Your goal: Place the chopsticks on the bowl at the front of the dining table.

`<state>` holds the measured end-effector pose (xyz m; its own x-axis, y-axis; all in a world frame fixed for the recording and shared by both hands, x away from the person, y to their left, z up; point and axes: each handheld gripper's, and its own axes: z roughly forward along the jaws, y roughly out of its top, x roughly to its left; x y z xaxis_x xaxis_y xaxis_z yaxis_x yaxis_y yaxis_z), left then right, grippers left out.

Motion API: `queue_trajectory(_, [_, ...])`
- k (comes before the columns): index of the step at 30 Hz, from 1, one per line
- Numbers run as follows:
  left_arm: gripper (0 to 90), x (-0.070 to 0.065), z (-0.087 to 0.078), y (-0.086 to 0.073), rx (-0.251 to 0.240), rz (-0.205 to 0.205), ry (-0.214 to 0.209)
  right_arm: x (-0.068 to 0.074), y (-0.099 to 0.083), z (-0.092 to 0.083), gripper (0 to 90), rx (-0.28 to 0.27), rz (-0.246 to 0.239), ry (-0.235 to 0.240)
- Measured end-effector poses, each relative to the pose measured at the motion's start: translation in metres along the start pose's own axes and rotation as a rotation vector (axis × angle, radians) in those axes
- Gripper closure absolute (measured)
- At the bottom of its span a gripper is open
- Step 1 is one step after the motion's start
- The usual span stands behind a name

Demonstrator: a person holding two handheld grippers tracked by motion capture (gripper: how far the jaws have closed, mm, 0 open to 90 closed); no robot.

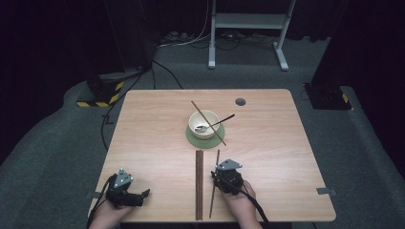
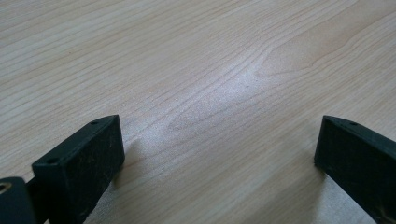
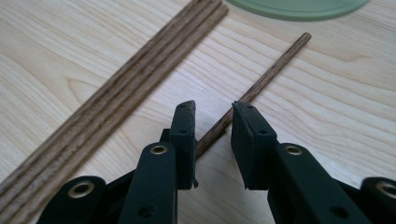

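Observation:
A single brown chopstick lies on the wooden table, pointing toward the green mat. My right gripper is low over it, jaws narrowly apart. The stick passes between the pads, with a gap on each side. Just to its left lies a bundle of several chopsticks. A cream bowl stands on the mat with a spoon in it and another chopstick laid across its rim. My left gripper rests wide open on bare wood at the front left.
A round grey grommet sits in the table near the far edge. Bits of tape mark the side edges. Beyond the table are carpet, cables and a white stand.

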<state>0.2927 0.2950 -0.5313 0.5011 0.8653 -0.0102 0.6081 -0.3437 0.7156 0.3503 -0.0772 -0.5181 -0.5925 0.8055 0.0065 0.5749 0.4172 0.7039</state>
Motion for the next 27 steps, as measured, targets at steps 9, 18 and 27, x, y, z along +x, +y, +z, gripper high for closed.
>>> queue_trajectory(9, [1.7,0.000,0.000,0.000,-0.001,-0.001,0.000,-0.012,-0.005,-0.005,79.2,-0.008,0.031,-0.020])
queue_trajectory(18, [1.7,0.000,0.000,0.000,-0.001,-0.001,0.001,-0.015,-0.007,-0.007,82.2,-0.005,0.028,-0.022])
queue_trajectory(27, [2.0,0.000,0.000,0.000,0.000,0.001,0.001,-0.014,-0.007,-0.008,79.7,0.006,0.017,-0.026])
